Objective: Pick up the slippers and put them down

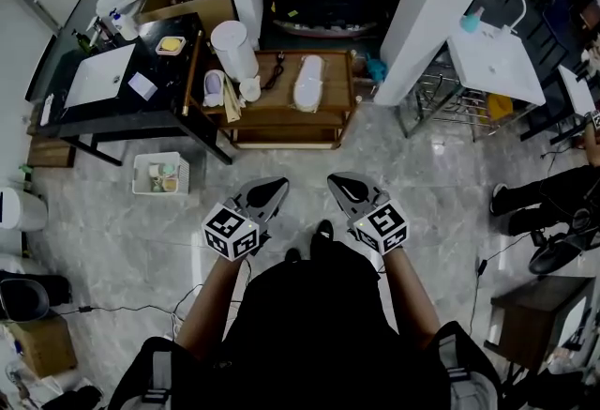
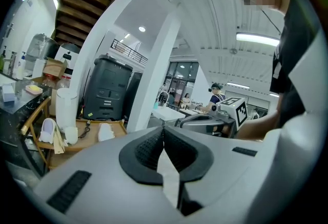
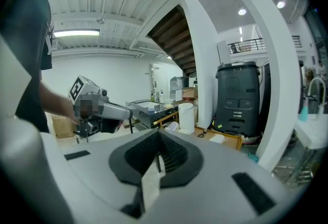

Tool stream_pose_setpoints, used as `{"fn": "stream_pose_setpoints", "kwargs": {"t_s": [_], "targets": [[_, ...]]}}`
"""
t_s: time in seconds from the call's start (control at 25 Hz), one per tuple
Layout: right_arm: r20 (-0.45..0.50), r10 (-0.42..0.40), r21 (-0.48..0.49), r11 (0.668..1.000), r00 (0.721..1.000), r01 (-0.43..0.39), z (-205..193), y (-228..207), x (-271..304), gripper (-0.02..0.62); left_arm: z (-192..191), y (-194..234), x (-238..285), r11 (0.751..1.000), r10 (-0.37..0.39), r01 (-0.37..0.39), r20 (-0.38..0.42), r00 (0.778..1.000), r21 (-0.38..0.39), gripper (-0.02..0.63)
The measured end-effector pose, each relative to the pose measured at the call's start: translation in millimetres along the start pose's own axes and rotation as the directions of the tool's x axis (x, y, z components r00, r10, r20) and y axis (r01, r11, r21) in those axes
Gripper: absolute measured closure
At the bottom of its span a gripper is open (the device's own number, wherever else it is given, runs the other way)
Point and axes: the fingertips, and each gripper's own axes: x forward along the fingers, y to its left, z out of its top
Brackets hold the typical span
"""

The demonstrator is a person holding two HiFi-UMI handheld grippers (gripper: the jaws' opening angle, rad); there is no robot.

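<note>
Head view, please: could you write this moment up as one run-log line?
stage: before pickup | left gripper: shut, empty | right gripper: shut, empty | white slipper: on wooden table, untouched

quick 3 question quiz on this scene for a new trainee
1. True or false: the left gripper is holding a slipper.
2. The white slipper lies on: A) the floor B) the wooden table C) the black desk.
3. Fill in: the fingers of the right gripper are ____.
Key: 1 false; 2 B; 3 shut.
</note>
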Motion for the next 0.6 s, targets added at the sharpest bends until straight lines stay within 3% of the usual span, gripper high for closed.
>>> {"fn": "stream_pose_setpoints", "kwargs": {"t_s": [0.6], "targets": [[-0.036,0.067,-0.010,0.998,0.997,-0.067,-10,-67,4,0.588,12,28,56,0.994,0.105,-0.104,0.005,0.994,-0.030,0.594]]}}
